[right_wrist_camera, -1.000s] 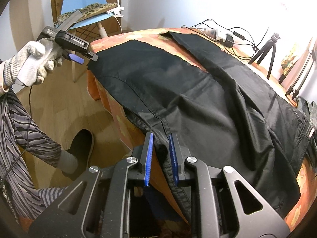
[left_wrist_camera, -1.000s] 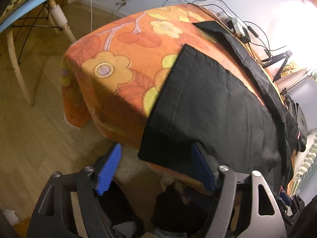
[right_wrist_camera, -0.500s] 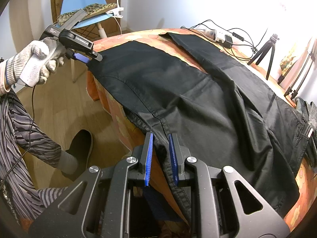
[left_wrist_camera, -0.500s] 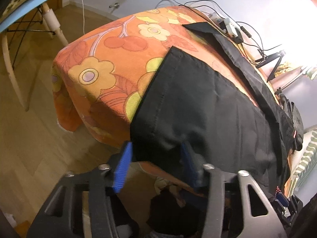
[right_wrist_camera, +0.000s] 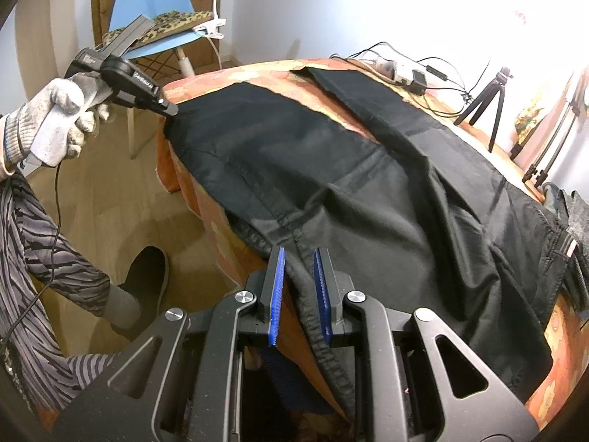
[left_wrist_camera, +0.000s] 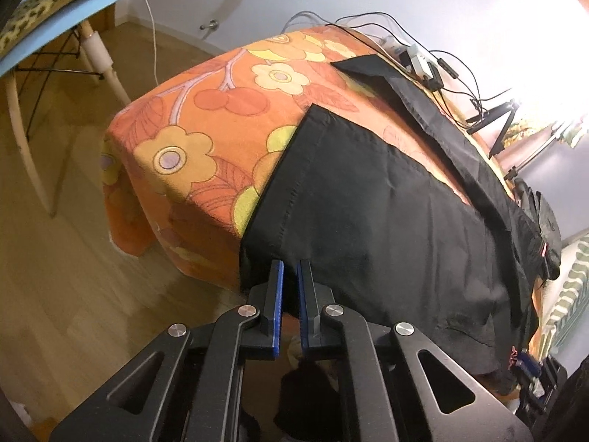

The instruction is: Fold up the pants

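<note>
Black pants [right_wrist_camera: 368, 191] lie spread over a table with an orange flowered cloth [left_wrist_camera: 206, 140], both legs pointing to the far left end. My left gripper [left_wrist_camera: 289, 269] is shut on the hem corner of the near leg [left_wrist_camera: 368, 206] at the table's edge; it also shows at the upper left of the right wrist view [right_wrist_camera: 171, 110]. My right gripper [right_wrist_camera: 298, 258] is shut on the pants' near side seam, which hangs over the front edge.
A blue chair [right_wrist_camera: 154, 7] with a leopard cushion stands left of the table. A power strip with cables [right_wrist_camera: 401, 70] and a small tripod [right_wrist_camera: 486, 107] sit at the table's far side. My slippered foot [right_wrist_camera: 143, 276] is on the wood floor.
My left gripper has moved up to the hem of the near leg and closed on its corner. The right gripper has kept its hold on the seam.
</note>
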Motion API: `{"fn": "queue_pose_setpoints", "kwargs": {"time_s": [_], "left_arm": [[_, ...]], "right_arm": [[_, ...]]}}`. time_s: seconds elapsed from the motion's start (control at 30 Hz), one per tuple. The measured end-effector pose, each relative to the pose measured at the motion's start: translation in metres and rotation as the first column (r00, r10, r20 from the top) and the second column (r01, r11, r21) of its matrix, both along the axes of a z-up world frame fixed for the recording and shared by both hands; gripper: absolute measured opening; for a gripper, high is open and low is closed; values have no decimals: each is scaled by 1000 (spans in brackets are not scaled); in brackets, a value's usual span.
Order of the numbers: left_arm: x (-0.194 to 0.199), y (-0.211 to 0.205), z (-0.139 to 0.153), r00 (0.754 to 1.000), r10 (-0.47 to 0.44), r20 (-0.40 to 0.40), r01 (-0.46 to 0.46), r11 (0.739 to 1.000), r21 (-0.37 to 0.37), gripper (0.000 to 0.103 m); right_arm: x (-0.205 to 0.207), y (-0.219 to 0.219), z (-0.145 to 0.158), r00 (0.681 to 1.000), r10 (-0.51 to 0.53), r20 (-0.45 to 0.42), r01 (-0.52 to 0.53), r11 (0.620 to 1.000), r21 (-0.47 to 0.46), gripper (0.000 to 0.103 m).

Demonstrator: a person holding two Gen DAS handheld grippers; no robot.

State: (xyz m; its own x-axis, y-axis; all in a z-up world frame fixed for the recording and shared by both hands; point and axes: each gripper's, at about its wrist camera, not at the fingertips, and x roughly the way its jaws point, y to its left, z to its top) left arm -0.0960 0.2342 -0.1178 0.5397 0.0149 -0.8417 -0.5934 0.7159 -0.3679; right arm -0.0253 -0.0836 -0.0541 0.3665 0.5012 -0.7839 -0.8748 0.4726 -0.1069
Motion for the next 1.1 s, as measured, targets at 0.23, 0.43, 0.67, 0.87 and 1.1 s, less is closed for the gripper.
{"fn": "queue_pose_setpoints", "kwargs": {"time_s": [0.23,0.43,0.67,0.87,1.1], "left_arm": [[3,-8,13,1000,-16,17,16,999,46,8],[2,-11,17,999,-31,26,30,998,51,8],[-3,-11,23,998,-36,50,35,999,34,26],[-8,-21,31,995,-60,77,60,998,-2,44],[-2,-49,39,989,-117,86,121,992,-44,52]], "right_arm": [[27,4,17,1000,-22,19,22,999,27,11],[-7,25,5,983,180,-20,-180,984,-3,60],[-23,49,-26,973,211,93,-196,970,-147,65],[-3,57,-17,980,201,0,-200,974,-110,15],[35,63,9,990,137,-28,-138,990,-23,9]]}}
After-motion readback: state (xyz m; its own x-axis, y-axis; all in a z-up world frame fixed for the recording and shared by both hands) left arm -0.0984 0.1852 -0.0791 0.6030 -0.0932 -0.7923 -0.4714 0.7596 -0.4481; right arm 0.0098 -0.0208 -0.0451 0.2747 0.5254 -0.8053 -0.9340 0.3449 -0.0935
